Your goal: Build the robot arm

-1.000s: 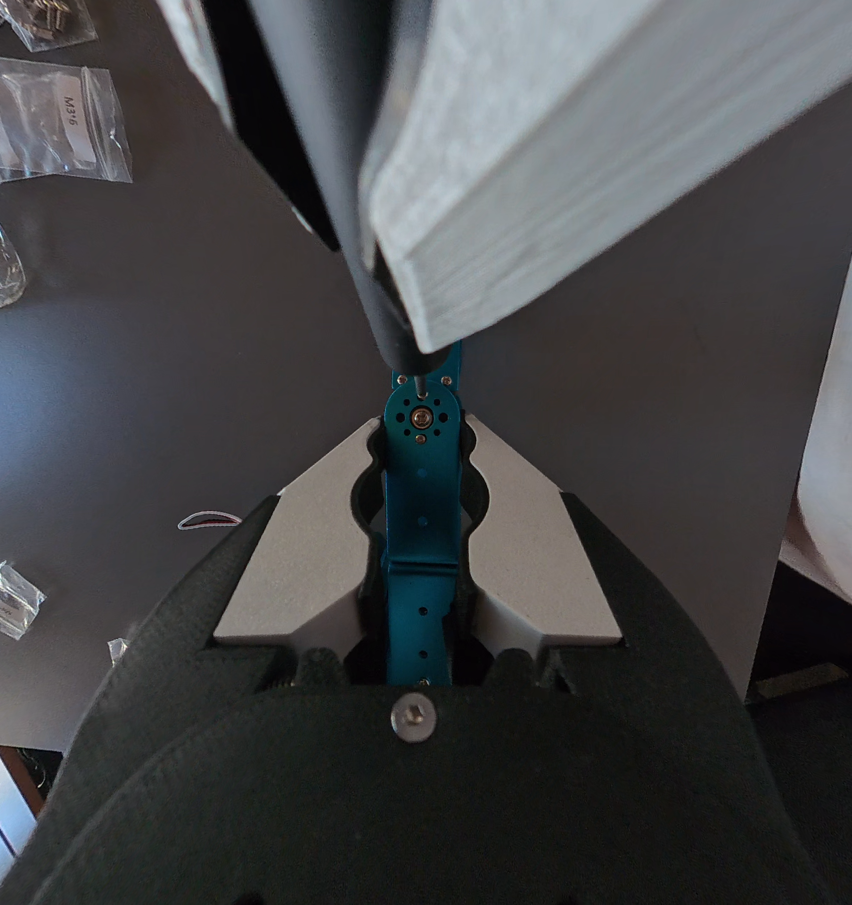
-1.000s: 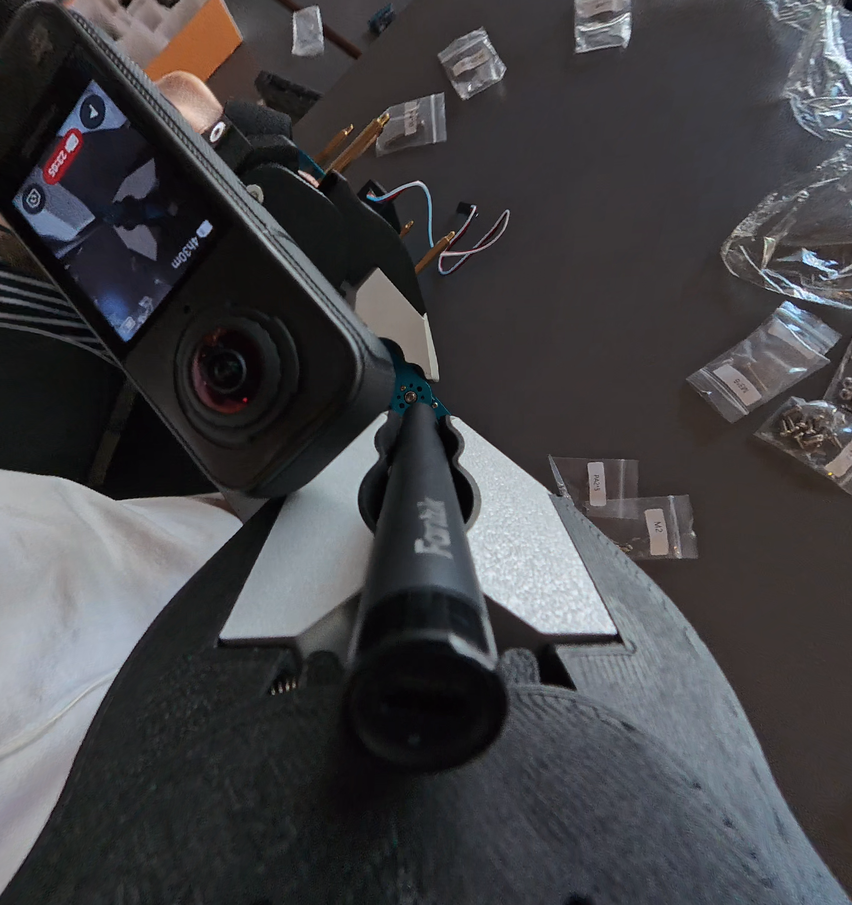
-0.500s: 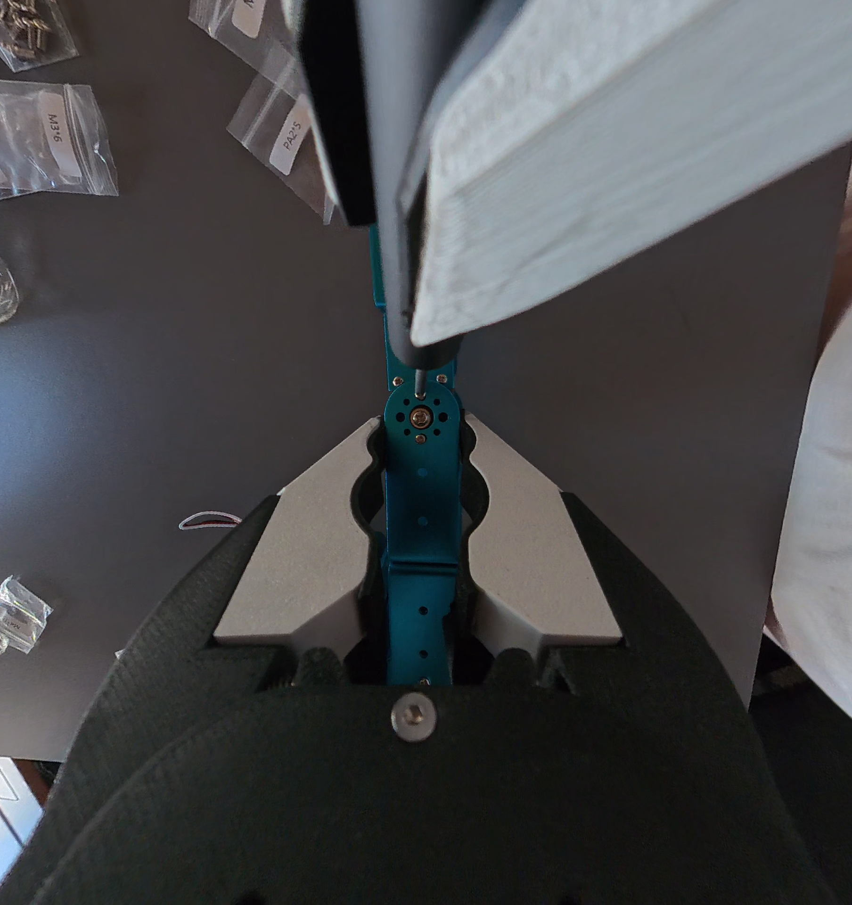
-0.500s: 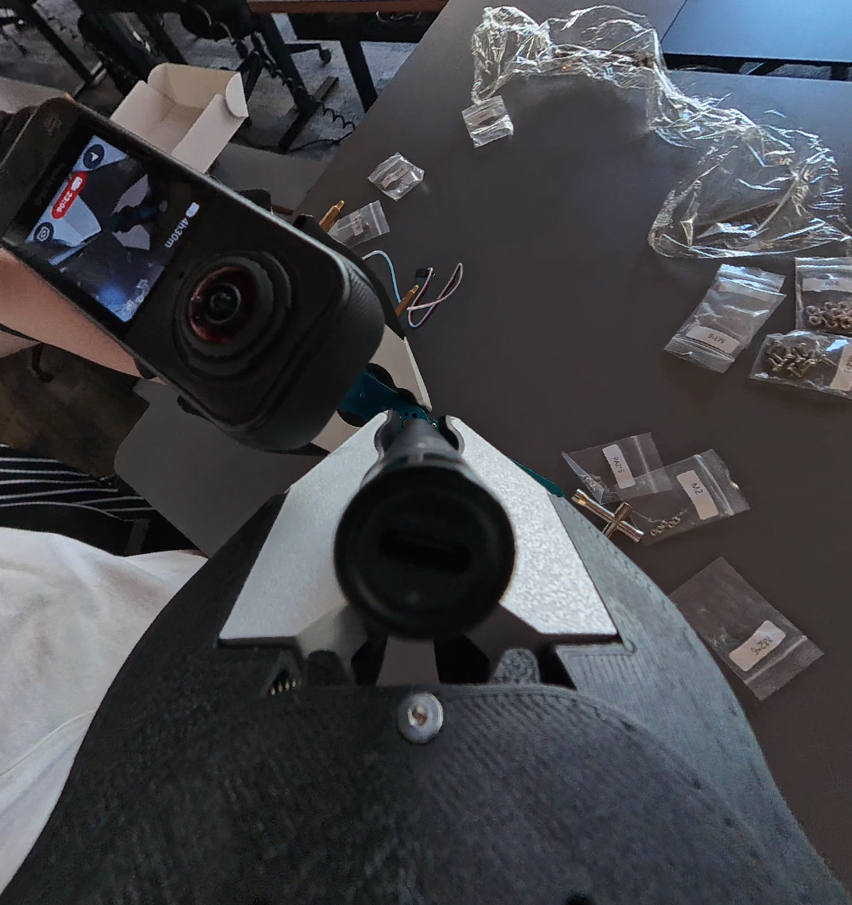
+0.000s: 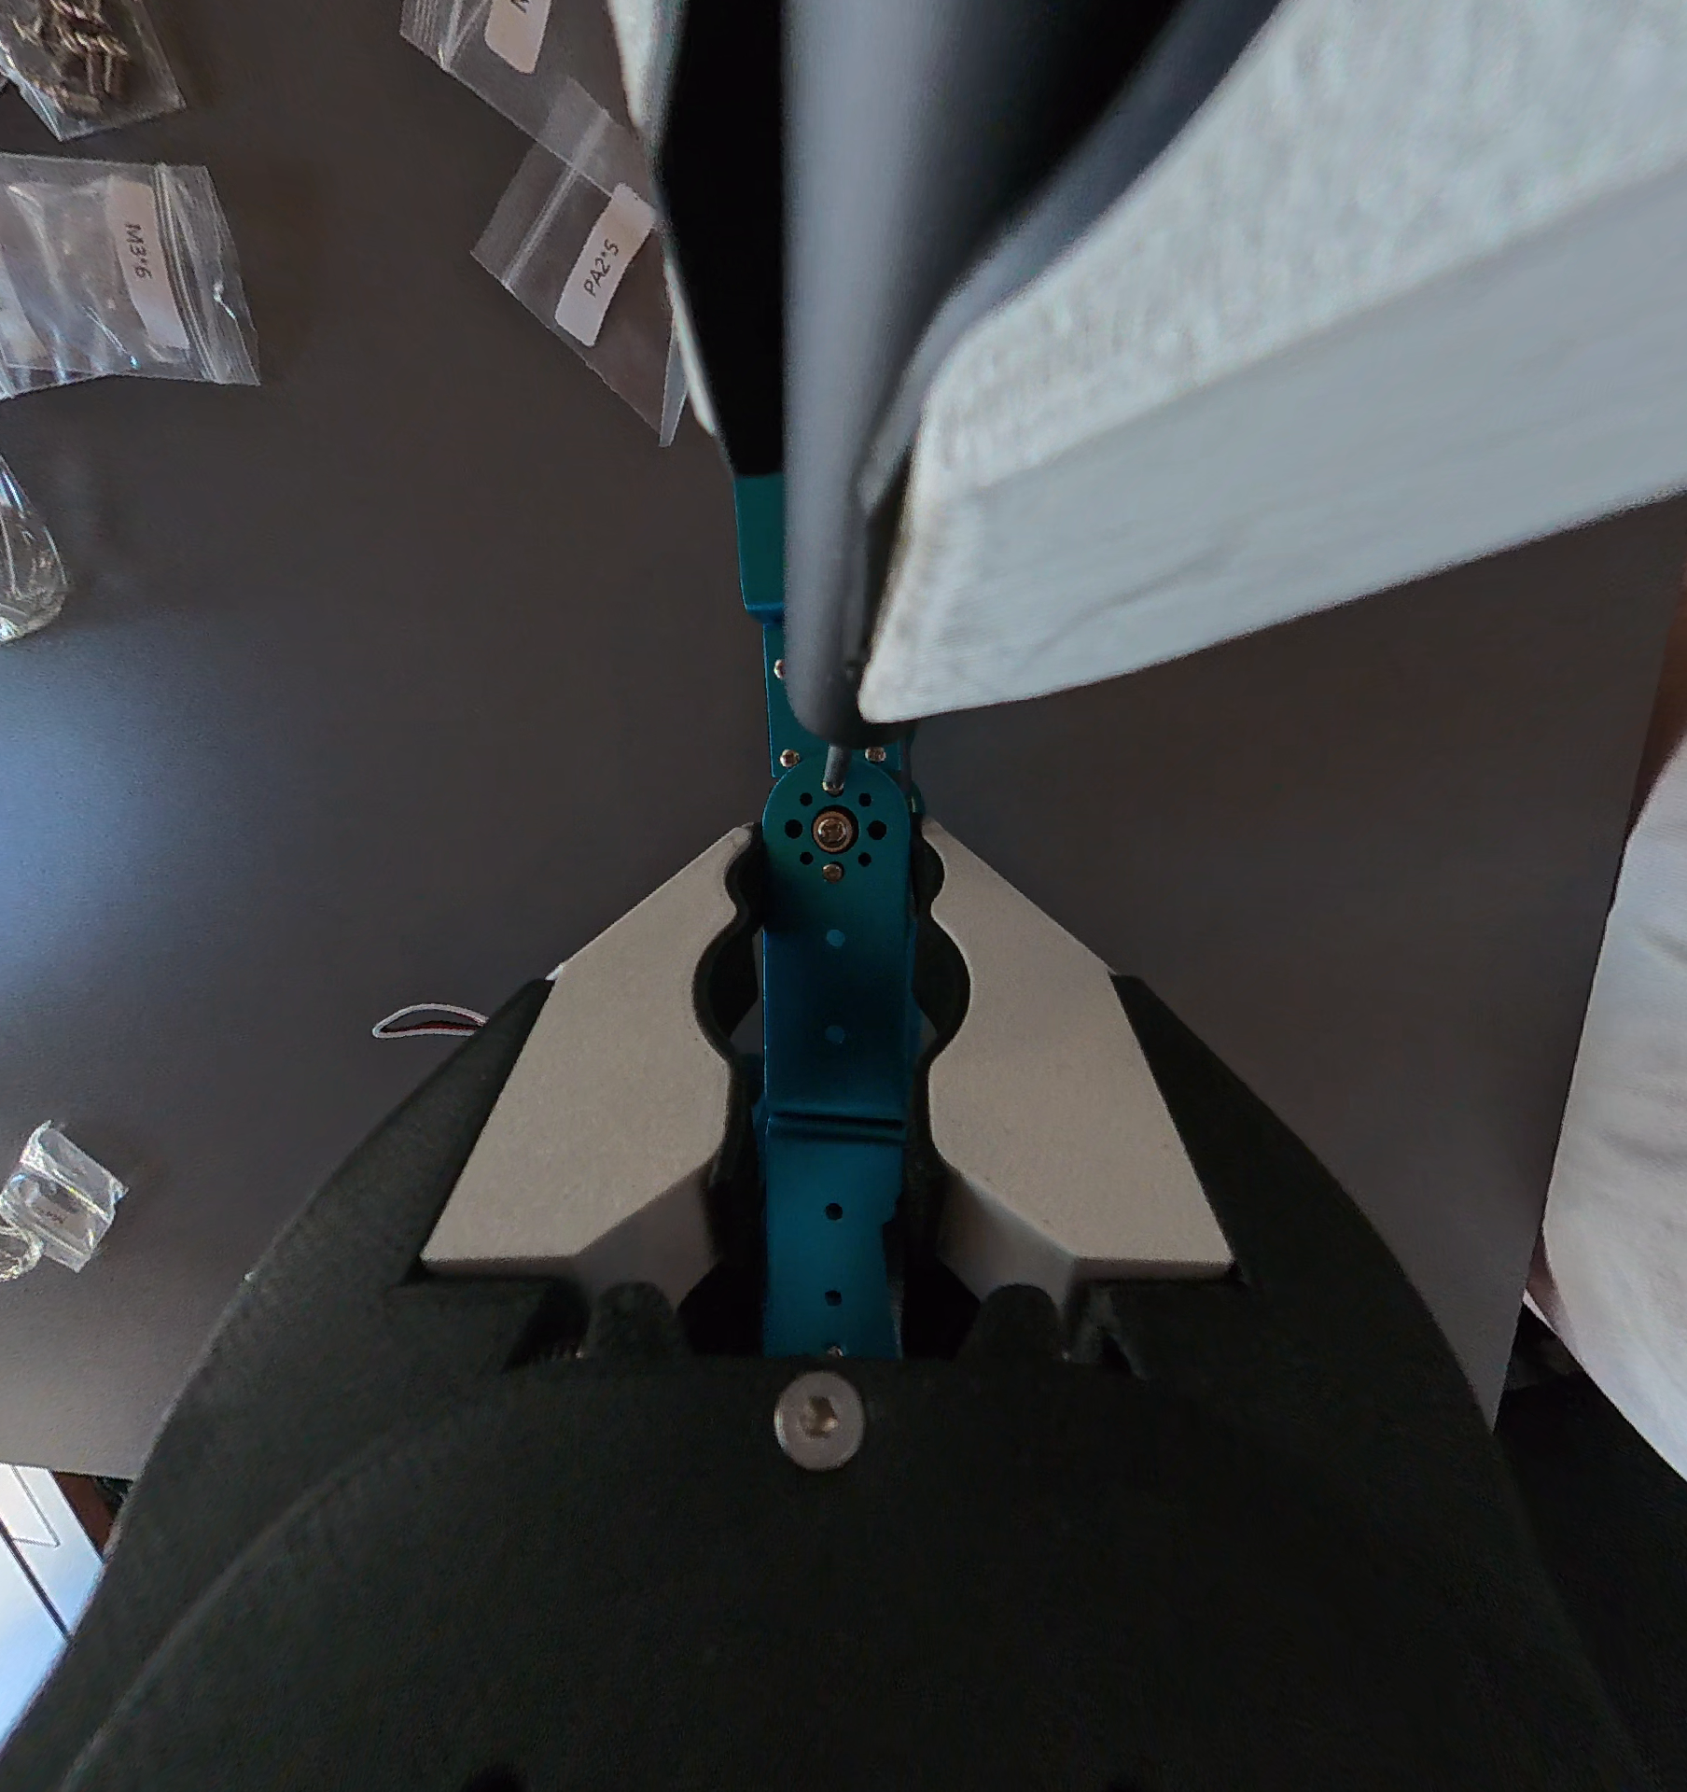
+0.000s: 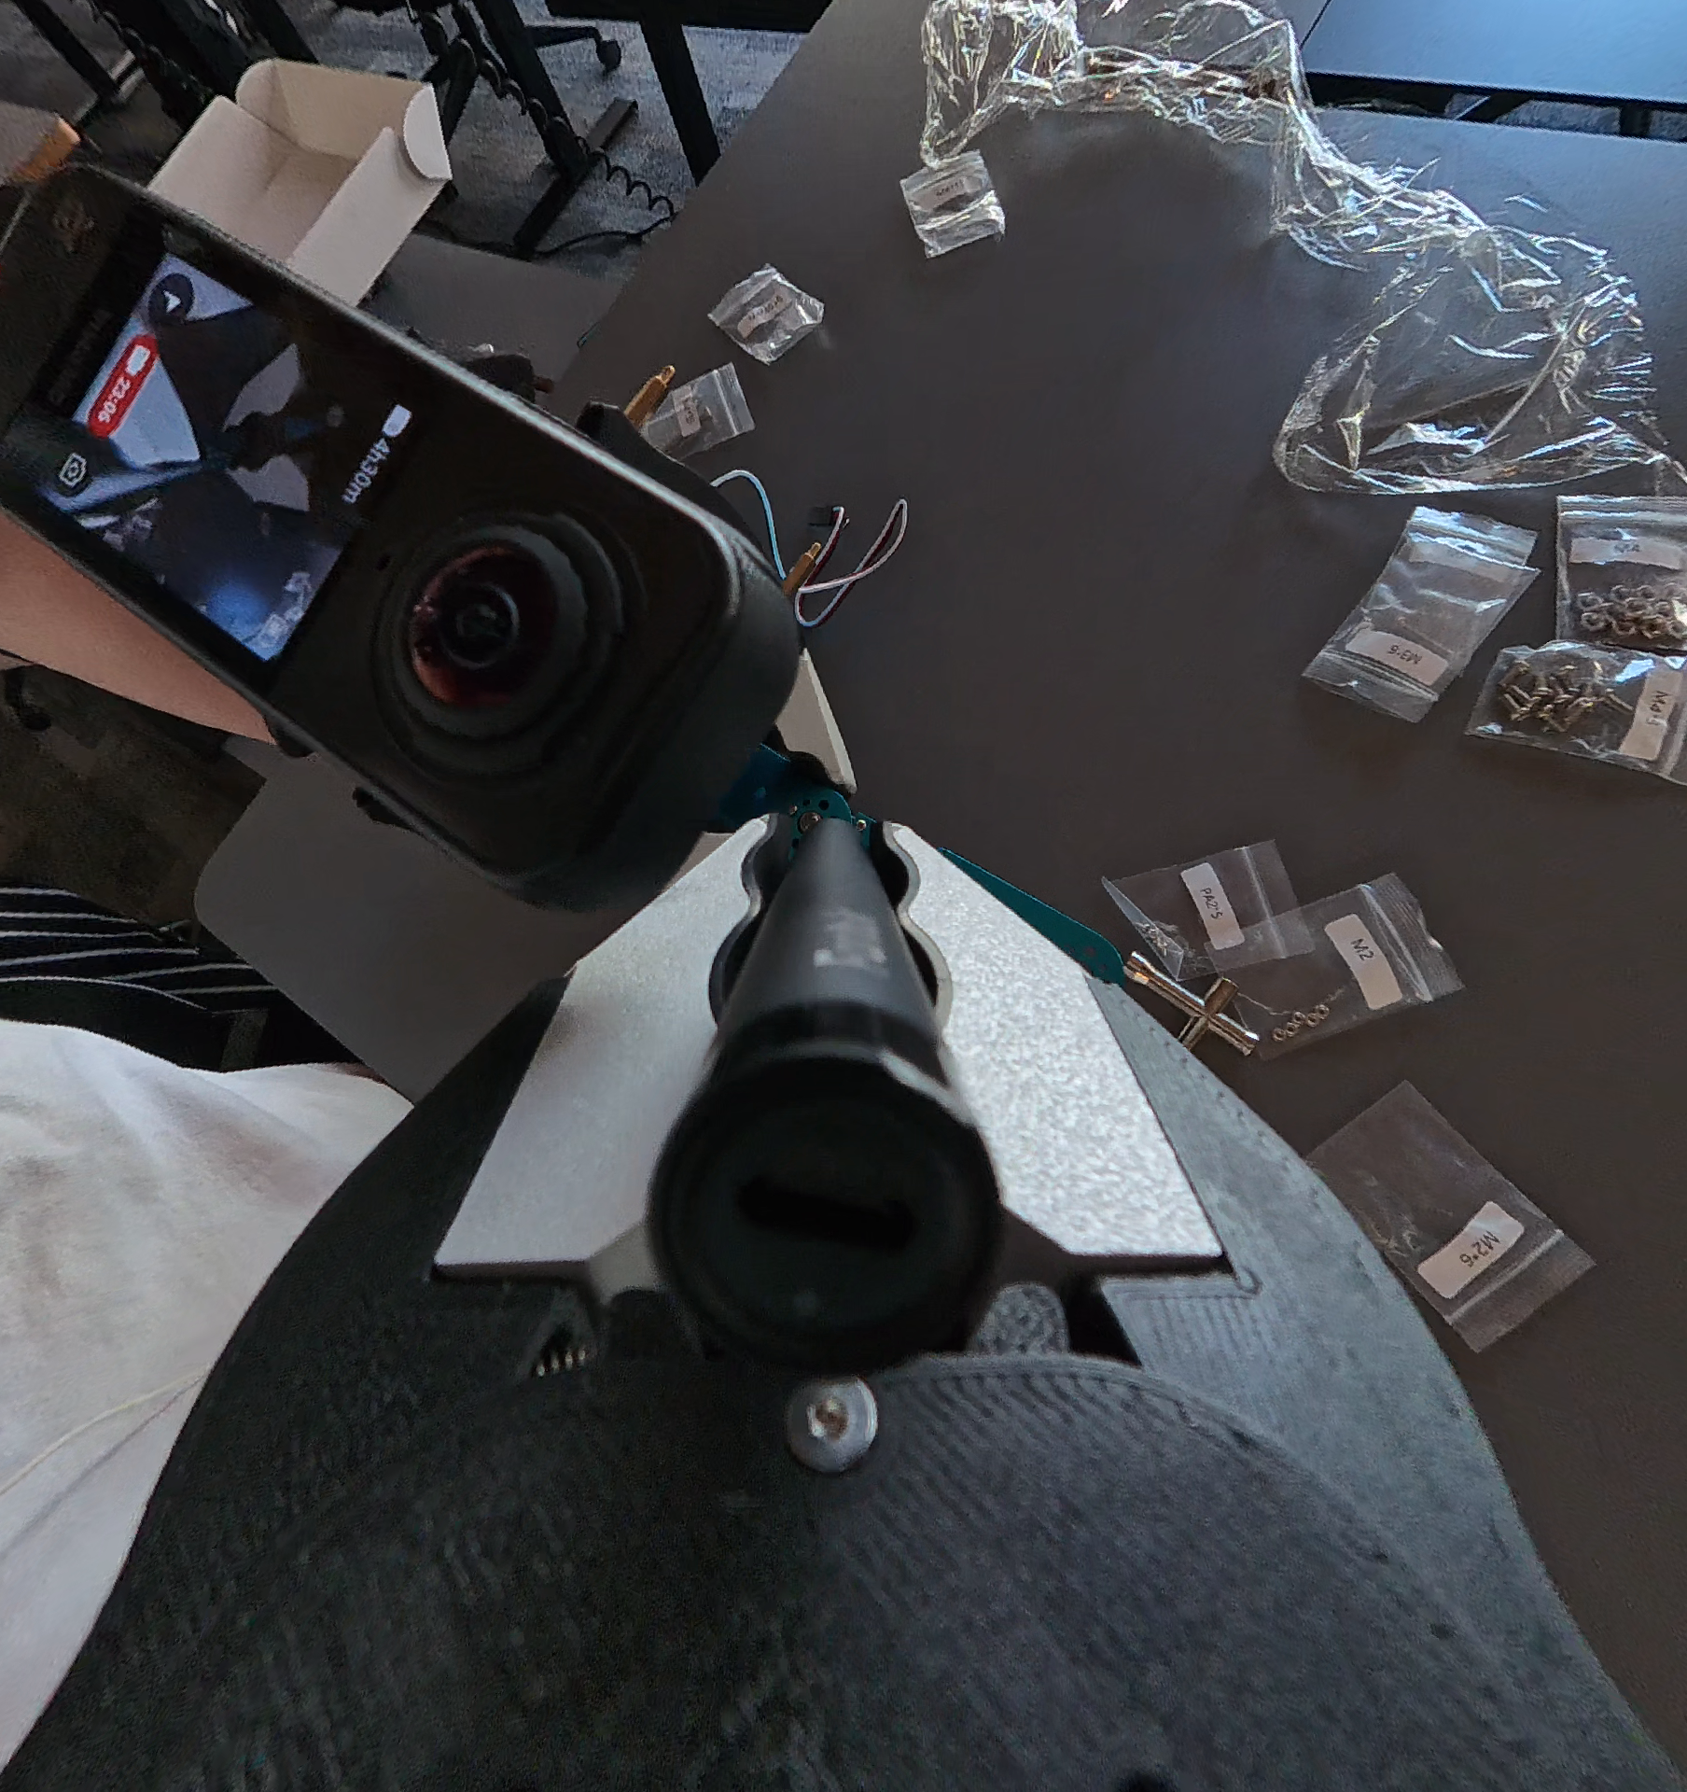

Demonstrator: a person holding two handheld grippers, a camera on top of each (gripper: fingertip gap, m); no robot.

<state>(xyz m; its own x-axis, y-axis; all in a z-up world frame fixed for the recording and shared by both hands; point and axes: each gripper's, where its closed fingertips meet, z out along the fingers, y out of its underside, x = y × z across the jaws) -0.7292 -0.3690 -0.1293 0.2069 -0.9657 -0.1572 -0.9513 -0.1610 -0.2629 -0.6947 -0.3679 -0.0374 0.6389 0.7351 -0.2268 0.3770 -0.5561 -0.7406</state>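
Note:
My left gripper (image 5: pixel 838 853) is shut on a blue metal bracket (image 5: pixel 835 1028) with a round holed end and small screws, held above the dark table (image 5: pixel 336 679). My right gripper (image 6: pixel 825 853) is shut on a black screwdriver (image 6: pixel 825 1047) that points forward along the fingers. The screwdriver's thin tip (image 5: pixel 832 768) rests on the top hole of the bracket's round end. The bracket's end also shows past the screwdriver in the right wrist view (image 6: pixel 801 810). The left gripper's black camera (image 6: pixel 355 543) fills the upper left of the right wrist view. The right gripper's grey finger (image 5: pixel 1256 388) looms over the left wrist view.
Small clear bags of screws and nuts (image 6: pixel 1596 698) lie on the table at the right, more at the left of the left wrist view (image 5: pixel 103 272). Crumpled clear plastic (image 6: pixel 1450 388), loose wires (image 6: pixel 849 562) and a small metal cross wrench (image 6: pixel 1198 1008) lie there. A white box (image 6: pixel 306 184) stands beyond the table edge. One gripper's finger ends stand about 10 cm off the other's. About 12 cm separates my left fingertips from the small metal cross wrench (image 6: pixel 1198 1008).
The right gripper has swung the screwdriver from steeply tilted to nearly in line with the camera, its tip staying on the bracket. The left gripper has shifted slightly over the table; more bags show.

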